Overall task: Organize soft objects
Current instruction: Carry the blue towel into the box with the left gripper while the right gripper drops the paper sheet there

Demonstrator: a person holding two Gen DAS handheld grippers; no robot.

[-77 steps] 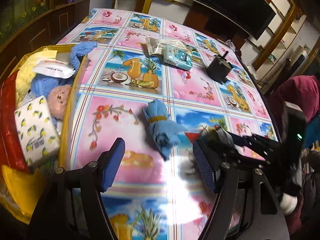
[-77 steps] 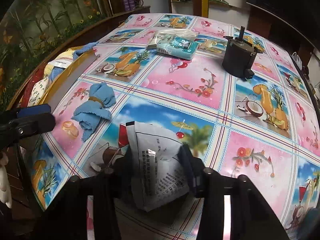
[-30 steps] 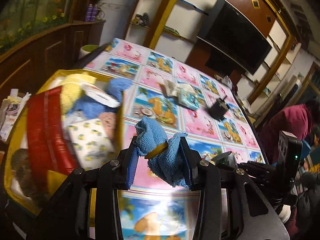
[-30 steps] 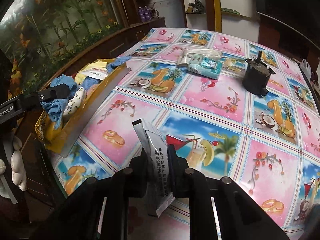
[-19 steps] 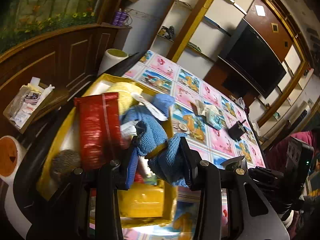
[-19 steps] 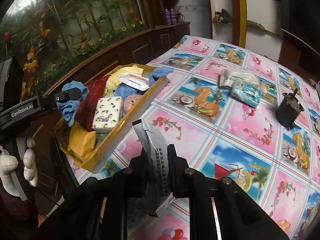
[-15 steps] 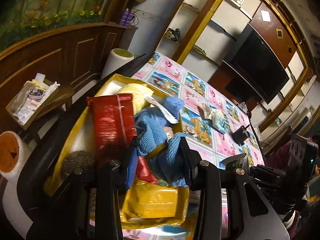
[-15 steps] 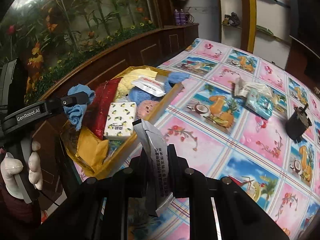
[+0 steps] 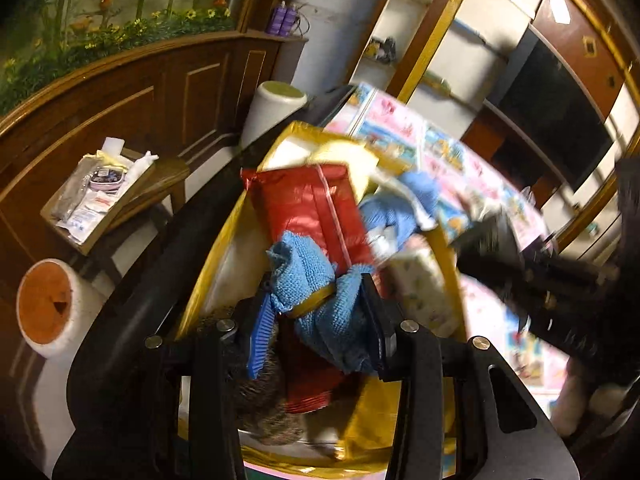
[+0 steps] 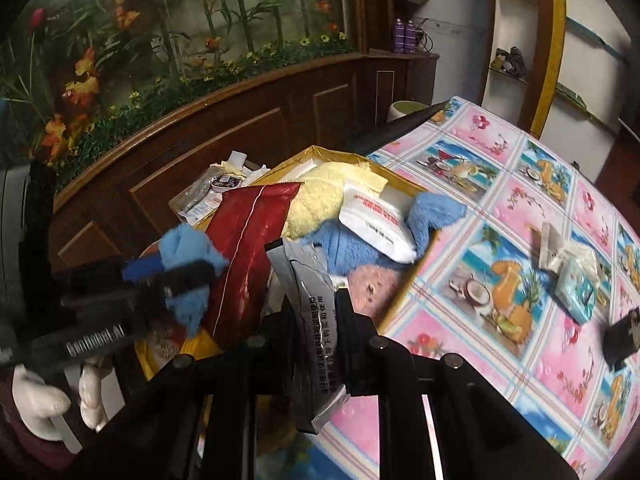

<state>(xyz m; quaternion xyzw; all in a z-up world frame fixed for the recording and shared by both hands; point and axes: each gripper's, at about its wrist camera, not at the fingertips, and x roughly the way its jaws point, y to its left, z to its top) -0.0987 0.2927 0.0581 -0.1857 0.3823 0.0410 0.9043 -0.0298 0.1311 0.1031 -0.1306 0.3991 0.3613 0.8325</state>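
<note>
My left gripper [image 9: 316, 312] is shut on a blue rolled towel [image 9: 312, 280] with a yellow band, held over the yellow box [image 9: 212, 272] at the table's left edge. The towel also shows in the right wrist view [image 10: 188, 256], above the box. My right gripper [image 10: 316, 312] is shut on a grey printed packet [image 10: 316, 320], held just over the box's near side. The box [image 10: 340, 158] holds a red packet [image 10: 252, 232], a yellow cloth [image 10: 320, 196], a white wipes pack [image 10: 376, 220], a blue cloth [image 10: 432, 212] and a pink plush [image 10: 368, 284].
On the patterned tablecloth [image 10: 516, 216] lie a teal tissue pack [image 10: 576, 288], a clear bag [image 10: 560, 252] and a black device [image 10: 620, 336]. A side shelf with small packets [image 9: 100, 200] and a white stool [image 9: 44, 304] stand left of the table. Wooden panelling is behind.
Both grippers have swung left toward the box. The blue towel now hangs lower over the red packet. The grey packet has come over the box's near edge.
</note>
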